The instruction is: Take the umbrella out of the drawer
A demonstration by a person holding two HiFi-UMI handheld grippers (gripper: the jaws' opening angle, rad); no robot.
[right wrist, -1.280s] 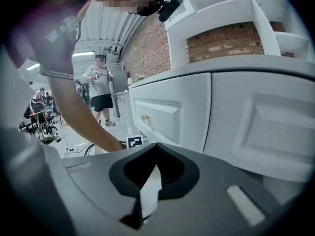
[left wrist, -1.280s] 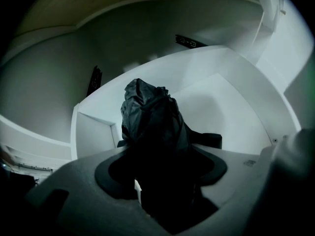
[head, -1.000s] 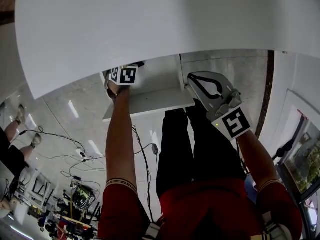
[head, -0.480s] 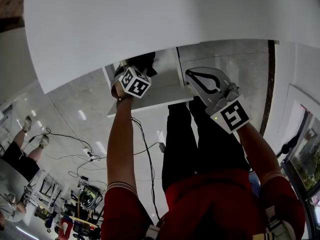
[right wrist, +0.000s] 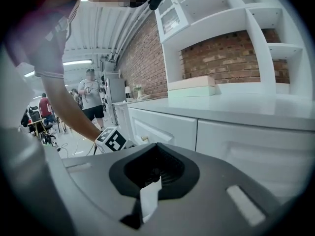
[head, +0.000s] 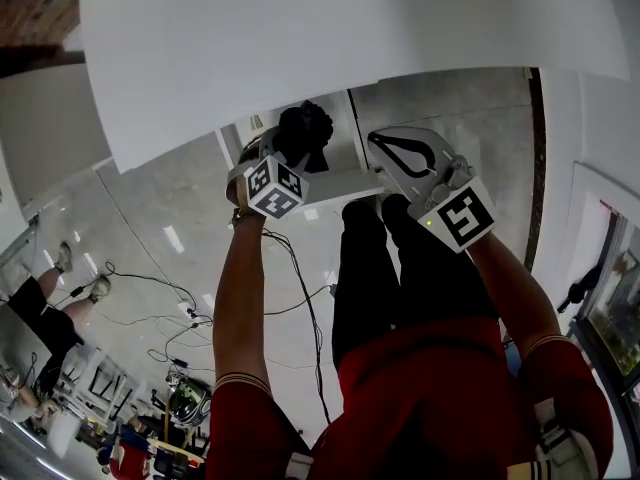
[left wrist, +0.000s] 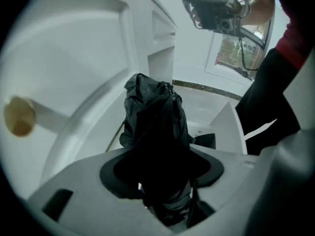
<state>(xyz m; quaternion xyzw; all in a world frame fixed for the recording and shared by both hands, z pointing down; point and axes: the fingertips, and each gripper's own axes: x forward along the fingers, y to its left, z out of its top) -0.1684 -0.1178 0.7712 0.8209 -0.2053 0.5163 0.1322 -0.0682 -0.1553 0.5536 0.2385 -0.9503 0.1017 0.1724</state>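
The umbrella (head: 303,133) is black and folded, and my left gripper (head: 285,158) is shut on it. It hangs above the open white drawer (head: 345,185), just under the countertop's edge. In the left gripper view the umbrella (left wrist: 155,124) fills the gap between the jaws of the left gripper (left wrist: 157,154) and sticks out beyond them, with the drawer's side wall (left wrist: 231,127) below it. My right gripper (head: 375,140) hovers to the right of the drawer, shut with nothing in it. From the right gripper (right wrist: 156,146) I see the left gripper's marker cube (right wrist: 114,140).
The white countertop (head: 330,38) overhangs the drawer at the top. A round knob (left wrist: 19,116) sticks out of a cabinet front. Cables (head: 300,278) run across the floor beside the person's legs (head: 390,268). White shelves (right wrist: 221,18) stand on the counter; people (right wrist: 91,97) stand far off.
My left gripper has risen and rolled, bringing the black umbrella up out of the drawer into view. The right gripper has risen a little beside the drawer.
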